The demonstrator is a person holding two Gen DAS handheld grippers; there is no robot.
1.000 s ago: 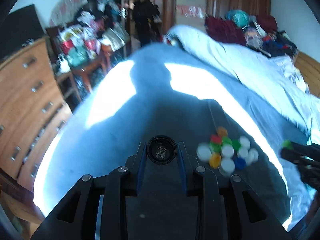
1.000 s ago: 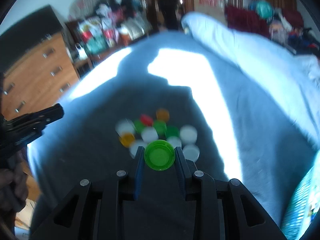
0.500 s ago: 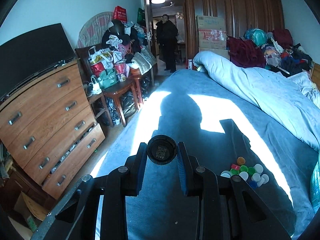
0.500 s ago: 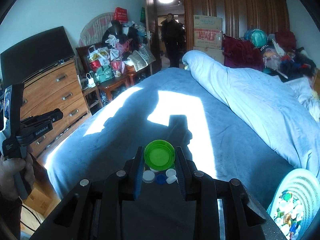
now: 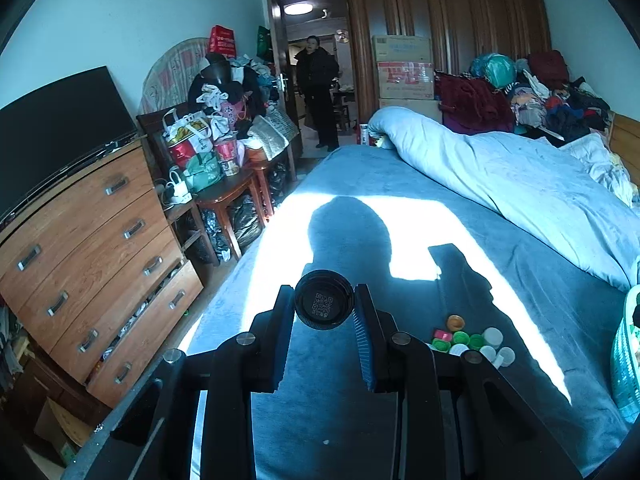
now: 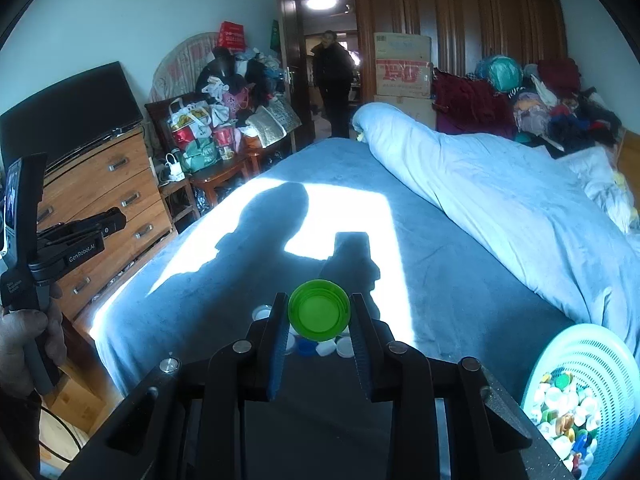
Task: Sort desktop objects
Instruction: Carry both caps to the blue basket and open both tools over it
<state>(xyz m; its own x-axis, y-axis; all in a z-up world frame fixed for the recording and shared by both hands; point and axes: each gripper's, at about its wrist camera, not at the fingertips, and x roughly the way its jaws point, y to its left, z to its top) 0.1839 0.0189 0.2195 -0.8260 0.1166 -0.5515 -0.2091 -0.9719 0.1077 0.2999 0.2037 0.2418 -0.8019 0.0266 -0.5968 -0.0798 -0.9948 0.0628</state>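
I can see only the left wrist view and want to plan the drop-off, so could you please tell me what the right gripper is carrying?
Observer: The right gripper has its jaws shut on a green cap.
Operator: Thank you. I see only a sliver of a basket at my right edge; is anything in it?
Observer: Yes, the pale blue basket holds many mixed-colour caps.
Operator: And where does it sit?
Observer: On the blue bedspread, to the right of the held cap and apart from it.
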